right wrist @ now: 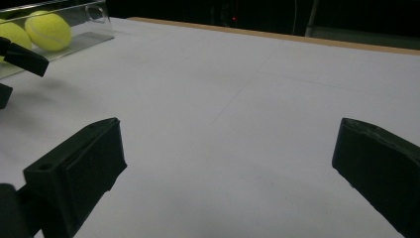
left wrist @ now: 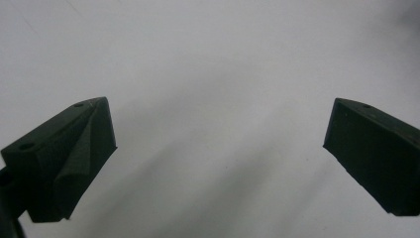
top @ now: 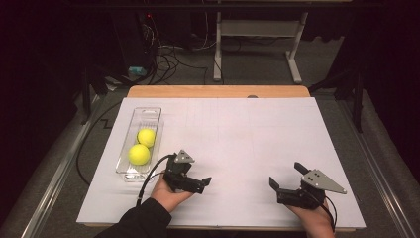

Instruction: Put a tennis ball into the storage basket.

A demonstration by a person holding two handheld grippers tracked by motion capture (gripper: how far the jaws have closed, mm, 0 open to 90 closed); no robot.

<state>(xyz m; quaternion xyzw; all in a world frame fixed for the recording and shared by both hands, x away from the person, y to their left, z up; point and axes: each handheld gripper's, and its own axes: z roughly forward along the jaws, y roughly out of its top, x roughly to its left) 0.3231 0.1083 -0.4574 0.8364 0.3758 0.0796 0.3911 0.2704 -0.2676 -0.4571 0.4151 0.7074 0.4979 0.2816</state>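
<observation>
Two yellow tennis balls [top: 146,137] [top: 139,154] lie in a clear plastic tray [top: 148,113] at the left of the white table. In the right gripper view the balls [right wrist: 48,30] [right wrist: 11,34] show at the far left inside the tray [right wrist: 96,22]. My left gripper [top: 203,184] rests low on the table just right of the tray's near end, open, with bare white surface between its jaws [left wrist: 220,124]. My right gripper [top: 286,174] sits near the front right, open and holding nothing [right wrist: 228,144]. The left gripper's jaw tip [right wrist: 25,58] shows at the left edge of the right gripper view.
A white sheet [top: 247,129] covers the table, with a wooden edge [top: 218,91] along the far side. Beyond it stand desk legs [top: 217,49] and tangled cables [top: 168,59] on the floor. Metal rails [top: 59,168] run beside the table.
</observation>
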